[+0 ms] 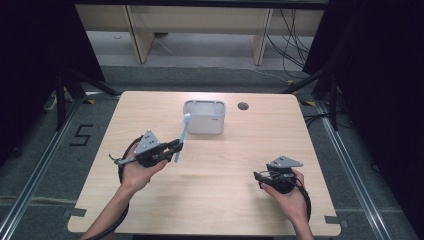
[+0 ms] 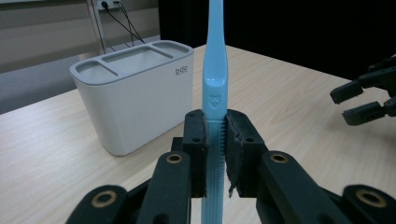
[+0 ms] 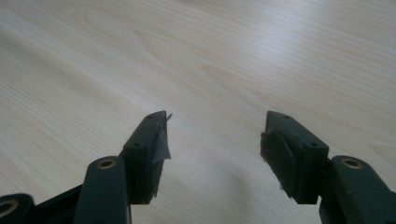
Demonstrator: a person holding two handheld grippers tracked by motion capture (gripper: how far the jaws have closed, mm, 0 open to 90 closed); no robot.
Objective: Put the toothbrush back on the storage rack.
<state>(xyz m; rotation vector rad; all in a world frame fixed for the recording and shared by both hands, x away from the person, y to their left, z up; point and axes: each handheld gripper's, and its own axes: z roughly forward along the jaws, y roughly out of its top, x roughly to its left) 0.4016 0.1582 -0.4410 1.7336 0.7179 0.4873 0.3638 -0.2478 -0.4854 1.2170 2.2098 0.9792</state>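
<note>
A light blue toothbrush (image 1: 183,136) stands nearly upright, clamped by its handle in my left gripper (image 1: 176,149), which is shut on it at the table's left middle. In the left gripper view the toothbrush (image 2: 215,84) rises between the two black pads (image 2: 195,140), head out of frame above. A white toothbrush holder (image 1: 204,117) with several top compartments sits just beyond, and the holder (image 2: 135,98) is to the left of the brush there. My right gripper (image 1: 257,180) rests low at the right front, and its jaws (image 3: 212,140) stand open over bare wood.
The wooden table (image 1: 215,200) has a round cable hole (image 1: 243,106) at the back right of the holder. Dark curtains flank both sides. The right gripper (image 2: 359,100) shows far off at the edge of the left gripper view.
</note>
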